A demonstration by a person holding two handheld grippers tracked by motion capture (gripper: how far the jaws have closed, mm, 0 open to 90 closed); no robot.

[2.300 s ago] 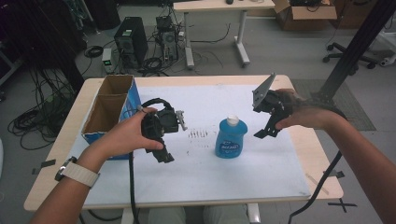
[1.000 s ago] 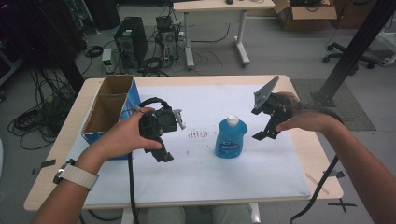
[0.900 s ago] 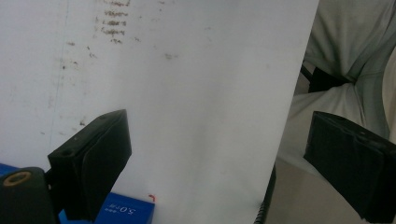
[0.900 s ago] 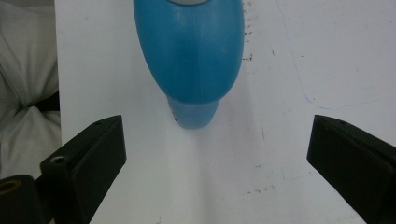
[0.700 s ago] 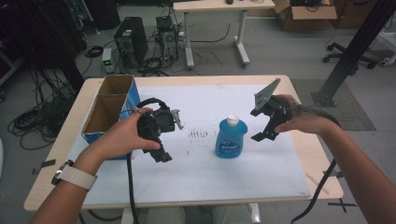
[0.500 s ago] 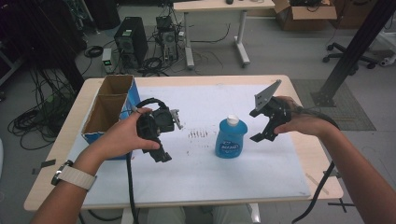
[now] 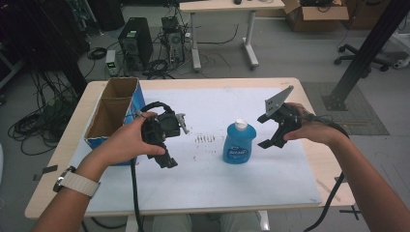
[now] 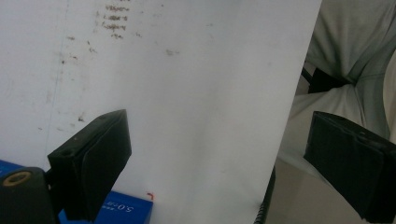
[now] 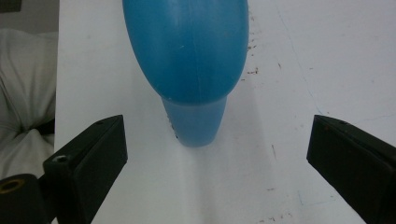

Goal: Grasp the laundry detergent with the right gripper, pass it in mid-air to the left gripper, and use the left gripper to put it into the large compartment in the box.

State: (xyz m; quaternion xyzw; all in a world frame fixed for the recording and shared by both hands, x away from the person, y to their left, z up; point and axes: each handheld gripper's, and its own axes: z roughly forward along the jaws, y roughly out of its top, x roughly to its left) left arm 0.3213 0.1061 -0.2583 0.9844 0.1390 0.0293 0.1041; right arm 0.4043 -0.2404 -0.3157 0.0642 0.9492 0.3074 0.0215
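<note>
Blue bottle (image 7: 239, 143) stands upright mid-frame, just left of the wide-open, empty right gripper (image 7: 273, 131); left gripper (image 8: 219, 163), also gaping empty, sits farther off.

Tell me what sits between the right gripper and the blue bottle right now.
Nothing. In the high view, bare white table cover separates the right gripper from the blue bottle. The right gripper view shows its jaws open and empty, with the bottle ahead.
</note>
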